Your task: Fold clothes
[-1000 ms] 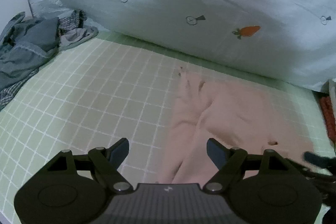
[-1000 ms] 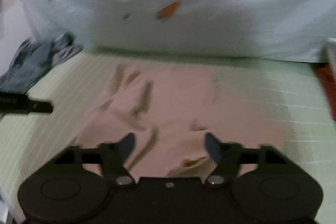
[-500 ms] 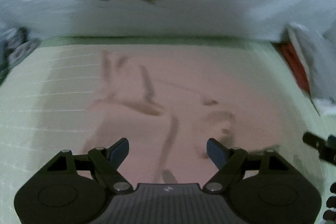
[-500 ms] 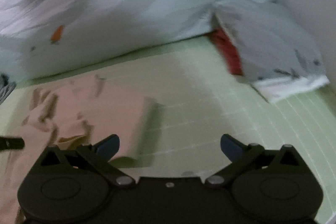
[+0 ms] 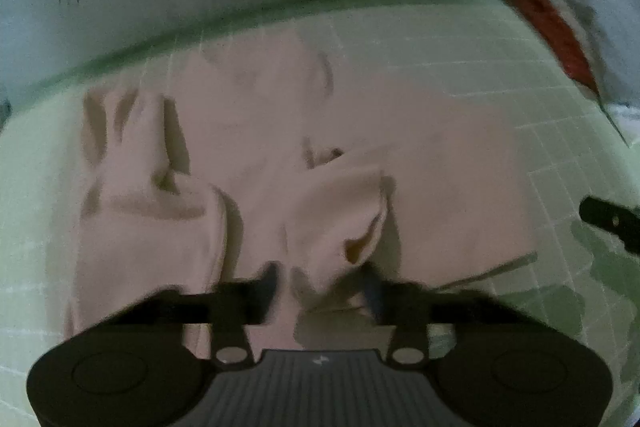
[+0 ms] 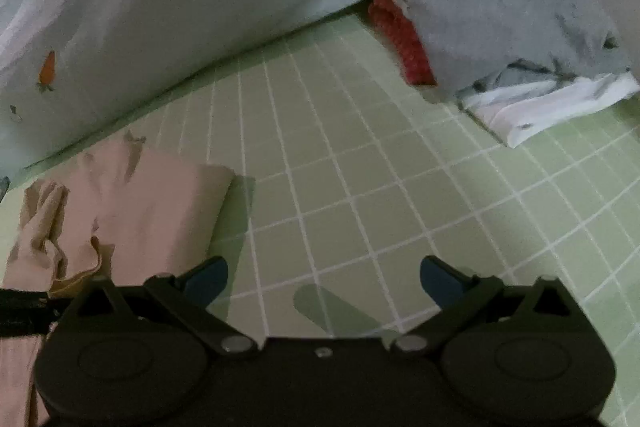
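A pink garment (image 5: 256, 131) lies rumpled on the green checked sheet (image 5: 460, 39). My left gripper (image 5: 320, 285) is low over its near edge. The blurred fingers are partly drawn in, with a raised fold of the pink cloth between them and a gap still showing. In the right wrist view the pink garment (image 6: 152, 203) lies at the left with a folded right edge. My right gripper (image 6: 324, 279) is wide open over the bare sheet (image 6: 360, 167) just right of it, holding nothing. Its tip (image 5: 608, 223) shows at the right edge of the left wrist view.
A pale duvet with carrot prints (image 6: 160, 7) is heaped along the far side. At the right lies a grey pillow (image 6: 500, 7), with something red (image 6: 400, 35) beneath it and a white cloth (image 6: 540, 107) by its near end.
My left gripper has swung right from the bare sheet onto the pink garment, dropped low, and its fingers have narrowed. My right gripper has moved right, off the garment, and opened wider.
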A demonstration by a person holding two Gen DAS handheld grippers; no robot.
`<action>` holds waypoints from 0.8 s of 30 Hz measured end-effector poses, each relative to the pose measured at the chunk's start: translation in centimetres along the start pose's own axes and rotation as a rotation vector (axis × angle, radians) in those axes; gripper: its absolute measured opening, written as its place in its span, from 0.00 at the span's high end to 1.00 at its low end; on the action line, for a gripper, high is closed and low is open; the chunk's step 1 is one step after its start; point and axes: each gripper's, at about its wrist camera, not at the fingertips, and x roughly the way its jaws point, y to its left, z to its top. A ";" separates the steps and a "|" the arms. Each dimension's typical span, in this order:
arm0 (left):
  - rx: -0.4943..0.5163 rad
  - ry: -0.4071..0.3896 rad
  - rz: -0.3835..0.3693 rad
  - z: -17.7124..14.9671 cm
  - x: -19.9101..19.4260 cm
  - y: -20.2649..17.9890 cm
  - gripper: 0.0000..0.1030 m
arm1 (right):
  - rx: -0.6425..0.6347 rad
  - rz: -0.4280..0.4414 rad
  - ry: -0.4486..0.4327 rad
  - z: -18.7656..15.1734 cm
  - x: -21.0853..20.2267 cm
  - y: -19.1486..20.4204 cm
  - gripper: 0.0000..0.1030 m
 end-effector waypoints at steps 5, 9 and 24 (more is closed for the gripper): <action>-0.038 -0.072 0.012 1.0 -1.3 2.2 0.97 | -0.055 -0.009 0.012 0.3 0.5 1.5 0.00; -0.111 -0.208 0.087 2.2 -4.2 6.7 0.97 | -0.109 -0.010 0.022 0.1 0.5 3.4 0.00; -0.621 -0.423 0.391 3.9 -6.6 32.6 0.91 | -0.309 -0.053 0.073 -2.3 -1.1 14.8 0.00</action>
